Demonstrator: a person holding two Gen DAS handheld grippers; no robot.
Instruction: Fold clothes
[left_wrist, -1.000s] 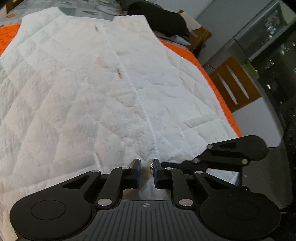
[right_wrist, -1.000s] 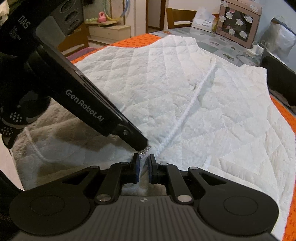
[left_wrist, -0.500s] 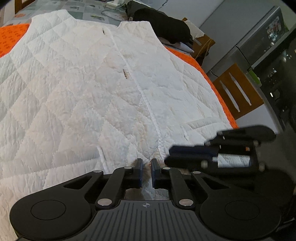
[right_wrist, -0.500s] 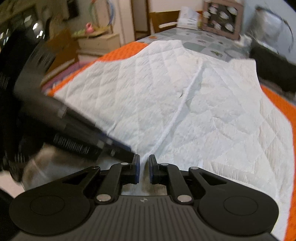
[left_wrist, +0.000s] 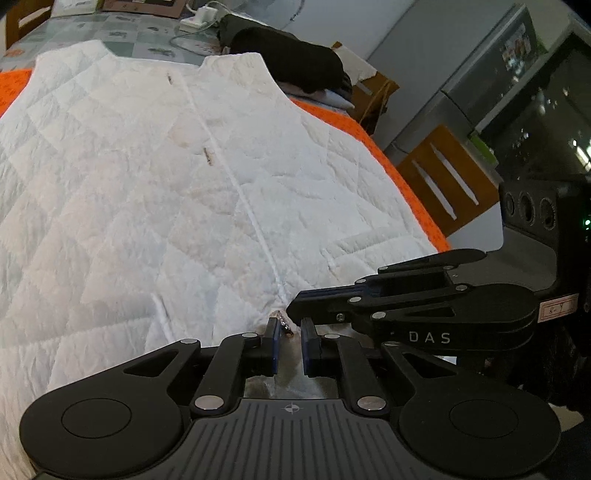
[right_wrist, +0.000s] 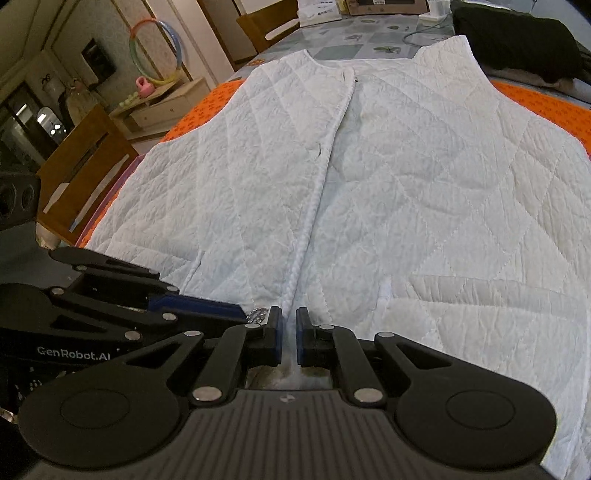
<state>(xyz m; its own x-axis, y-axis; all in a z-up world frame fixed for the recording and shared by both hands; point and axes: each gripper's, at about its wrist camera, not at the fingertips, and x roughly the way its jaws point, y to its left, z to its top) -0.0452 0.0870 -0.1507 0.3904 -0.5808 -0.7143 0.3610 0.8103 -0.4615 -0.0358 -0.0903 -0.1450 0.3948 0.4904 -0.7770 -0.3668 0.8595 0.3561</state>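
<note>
Two grippers meet at the near hem of a white quilted vest (right_wrist: 369, 184) that I have spread flat over the orange cloth (right_wrist: 207, 110) on the table, its collar toward the far edge and its bottom hem at the near edge.

Going left to right: my left gripper (left_wrist: 287, 345) sits at the foot of the front opening with its jaws almost together, the hem and a small metal zip end (left_wrist: 285, 326) between its pads; from here I read that as a pinch on the fabric. Just to its right, my right gripper (right_wrist: 289, 341) is closing its narrow gap on the corded front edge (right_wrist: 314, 206), which runs straight between its pads. In the left wrist view the right gripper crosses in from the side, its tips touching or nearly touching the same spot.

I judge the vest light, soft and padded: it should drape and bend easily, yet spring back along a fold. The corded edge and hem look the firmest places to hold. A dark bundle (left_wrist: 288, 62) lies beyond the collar at the far right corner, well apart.
</note>
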